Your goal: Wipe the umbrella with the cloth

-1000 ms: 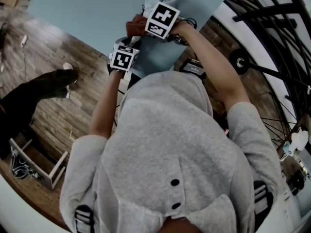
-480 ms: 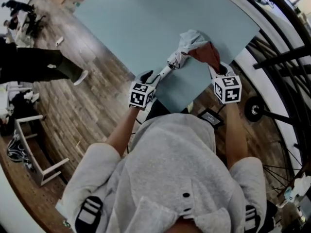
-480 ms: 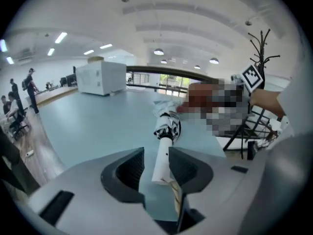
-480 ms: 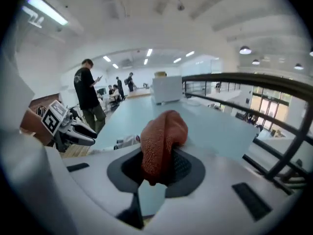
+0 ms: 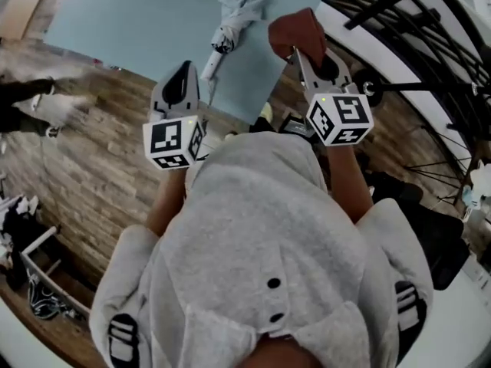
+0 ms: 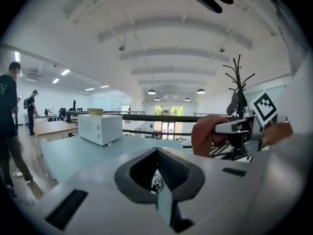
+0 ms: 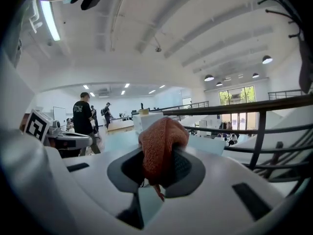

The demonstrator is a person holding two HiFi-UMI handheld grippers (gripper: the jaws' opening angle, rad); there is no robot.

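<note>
Rust-coloured cloth (image 7: 159, 148) seen as coarse, nubbly knit, umbrella (image 5: 234, 14) canopy in pale crumpled fabric, its shaft possibly metal, table (image 5: 130, 14) top finished smooth and matt, floor (image 5: 100, 175) laid in grained wood planks, railing (image 7: 260, 131) made of dark metal

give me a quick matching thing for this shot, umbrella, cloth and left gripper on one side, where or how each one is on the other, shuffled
Things:
1. umbrella
2. cloth
3. left gripper

States:
a. shut, nothing between its jaws
b. clamped in the right gripper, raised off the table
c. folded, lying on the blue table

Pairs: 1-c, 2-b, 3-a. The left gripper's jaws have just closed, with nothing between them.
</note>
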